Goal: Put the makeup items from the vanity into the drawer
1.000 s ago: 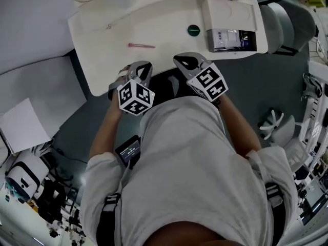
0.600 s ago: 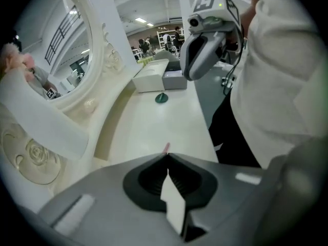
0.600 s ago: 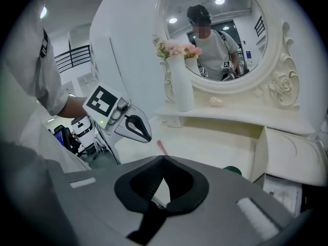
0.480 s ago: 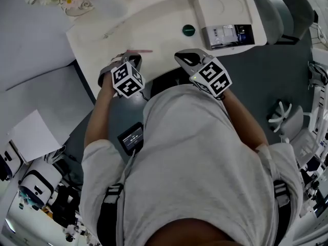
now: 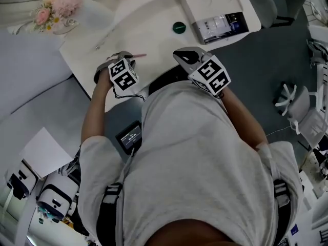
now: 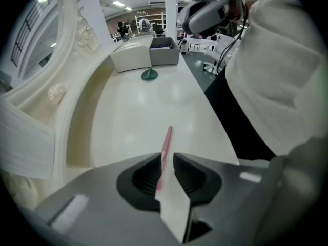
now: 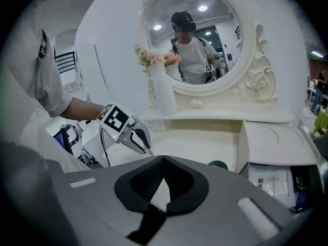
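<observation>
L gripper (image 6: 165,162) points steeply down at the vanity top (image 5: 154,29), near its front edge. Its jaws are nearly together, pinched on the near end of a thin pink stick (image 6: 167,140). The pads sit on both sides of it. In the head view the rest of the stick pokes out twd 3 o'clock from the jaw tips, low over the white surface; can't tell if it's lifted clear.

R gripper (image 5: 180,54) is at 3 o'clock of the L one, well apart, over the vanity's front cut-out. Its jaws are together w/ nothing between them.

A round green lid (image 5: 178,27) lies on the top at 1 o'clock of the stick. The open drawer (image 5: 220,23) is at 3 o'clock of the lid, w/ packets inside. Flowers (image 5: 56,6) stand at 10 o'clock of the L gripper.
</observation>
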{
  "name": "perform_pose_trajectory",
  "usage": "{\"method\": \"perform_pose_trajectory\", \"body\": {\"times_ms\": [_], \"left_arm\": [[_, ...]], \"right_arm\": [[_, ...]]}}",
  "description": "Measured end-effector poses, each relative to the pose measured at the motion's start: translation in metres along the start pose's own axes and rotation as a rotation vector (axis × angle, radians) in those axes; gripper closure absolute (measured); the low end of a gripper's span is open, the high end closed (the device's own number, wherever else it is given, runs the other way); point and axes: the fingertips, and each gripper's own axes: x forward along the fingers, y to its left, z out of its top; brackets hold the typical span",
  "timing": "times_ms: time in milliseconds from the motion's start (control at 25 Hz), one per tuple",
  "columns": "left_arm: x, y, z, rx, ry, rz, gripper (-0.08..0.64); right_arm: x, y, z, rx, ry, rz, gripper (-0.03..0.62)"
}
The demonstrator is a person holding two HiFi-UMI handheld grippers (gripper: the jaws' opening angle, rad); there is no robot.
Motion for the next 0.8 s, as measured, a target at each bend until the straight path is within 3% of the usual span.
{"method": "perform_pose_trajectory", "body": {"times_ms": [520, 800], "left_arm": [[0.027, 0.005, 0.000, 0.042, 0.053, -0.070, 0.468], [0.026, 0.000, 0.001, 0.020, 0.078, -0.085, 0.514]], "right_arm": [[-0.012, -0.013, -0.004, 0.041, -0.016, -0.060, 0.594], [-0.018, -0.014, -0.006, 0.027, -0.003, -0.059, 0.592]]}}
